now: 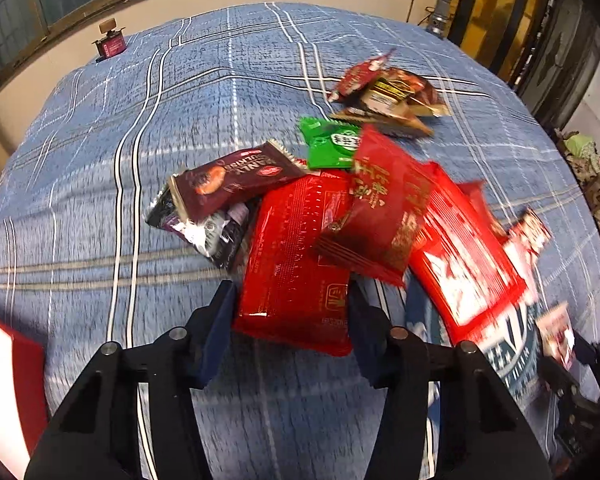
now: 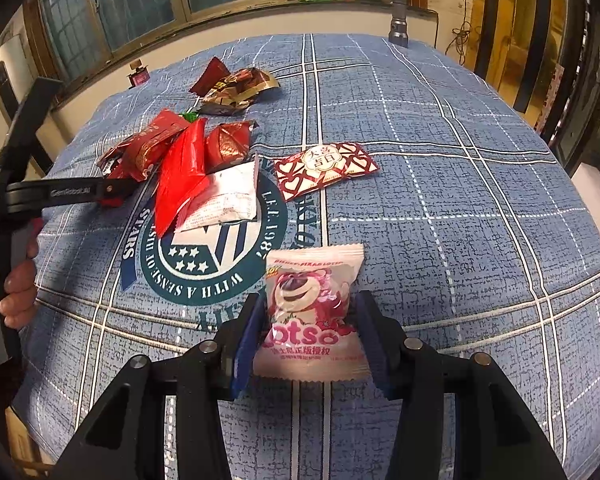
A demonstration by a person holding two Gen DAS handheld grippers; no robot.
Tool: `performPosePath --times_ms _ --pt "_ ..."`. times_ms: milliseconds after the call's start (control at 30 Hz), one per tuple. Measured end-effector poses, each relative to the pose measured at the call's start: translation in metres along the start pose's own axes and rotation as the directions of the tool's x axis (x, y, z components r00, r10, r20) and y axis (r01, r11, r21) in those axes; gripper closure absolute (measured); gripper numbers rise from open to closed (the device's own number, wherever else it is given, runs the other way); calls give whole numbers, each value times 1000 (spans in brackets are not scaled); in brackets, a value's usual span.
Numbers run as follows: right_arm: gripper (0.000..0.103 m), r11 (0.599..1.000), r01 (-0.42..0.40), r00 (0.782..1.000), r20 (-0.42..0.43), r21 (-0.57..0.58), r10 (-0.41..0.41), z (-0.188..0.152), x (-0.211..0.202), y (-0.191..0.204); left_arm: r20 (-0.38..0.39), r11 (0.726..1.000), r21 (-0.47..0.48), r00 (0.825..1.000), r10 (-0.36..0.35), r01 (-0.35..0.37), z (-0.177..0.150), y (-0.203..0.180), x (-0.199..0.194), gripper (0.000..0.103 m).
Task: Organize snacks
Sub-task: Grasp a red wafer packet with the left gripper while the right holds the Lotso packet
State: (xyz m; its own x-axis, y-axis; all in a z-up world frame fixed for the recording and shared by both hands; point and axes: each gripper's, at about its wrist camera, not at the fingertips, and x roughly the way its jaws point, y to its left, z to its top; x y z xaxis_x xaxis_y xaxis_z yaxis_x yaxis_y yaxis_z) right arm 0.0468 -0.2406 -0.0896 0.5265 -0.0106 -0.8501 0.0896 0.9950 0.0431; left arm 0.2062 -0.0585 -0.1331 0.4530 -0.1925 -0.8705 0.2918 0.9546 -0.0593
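Observation:
My left gripper [image 1: 292, 300] is shut on a red snack packet [image 1: 296, 264] at the near edge of a snack pile on the blue plaid bedspread [image 1: 140, 120]. The pile holds a dark red packet [image 1: 380, 204], a maroon biscuit packet [image 1: 232, 180], a green packet [image 1: 332, 144] and another red packet [image 1: 460, 256]. My right gripper [image 2: 306, 332] is shut on a pink Lotso packet [image 2: 312, 312] and holds it above the bedspread [image 2: 460, 200]. The left gripper [image 2: 108, 192] shows at the pile in the right wrist view.
A brown packet heap [image 1: 384, 96] lies farther back. A red-and-white heart packet [image 2: 324, 168] lies alone by the round emblem [image 2: 204, 252]. A small pink bottle [image 1: 110, 42] stands at the far left edge. A red box corner [image 1: 8, 380] is at near left.

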Motion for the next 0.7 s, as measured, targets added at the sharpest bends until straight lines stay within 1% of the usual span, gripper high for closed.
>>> performPosePath --times_ms 100,267,400,433,500,633,667,700 --pt "53 1000 2 1000 -8 -11 -2 -3 -1 4 12 1000 12 1000 -2 2 -17 0 -11 53" --pt "55 1000 -14 1000 -14 -27 14 -10 -6 11 21 999 18 999 -49 49 -52 7 -34 53" --pt "57 997 -63 998 -19 -45 62 -16 -11 21 30 997 11 996 -80 80 -87 15 -59 53" --pt "57 995 -79 997 -20 -54 78 -18 -12 26 35 996 12 996 -86 86 -98 12 -67 53" --pt "58 990 -121 992 -26 -70 120 -22 -14 36 48 996 14 994 -94 93 -112 15 -80 54" --pt "58 979 -170 985 -38 -109 167 -29 -18 59 105 997 3 991 -77 77 -134 22 -108 55" --pt "58 977 -179 984 -42 -120 175 -31 -18 65 118 997 -4 990 -75 76 -138 25 -114 59" --pt "59 974 -189 982 -47 -128 185 -32 -19 71 134 997 -12 988 -71 73 -144 29 -122 71"
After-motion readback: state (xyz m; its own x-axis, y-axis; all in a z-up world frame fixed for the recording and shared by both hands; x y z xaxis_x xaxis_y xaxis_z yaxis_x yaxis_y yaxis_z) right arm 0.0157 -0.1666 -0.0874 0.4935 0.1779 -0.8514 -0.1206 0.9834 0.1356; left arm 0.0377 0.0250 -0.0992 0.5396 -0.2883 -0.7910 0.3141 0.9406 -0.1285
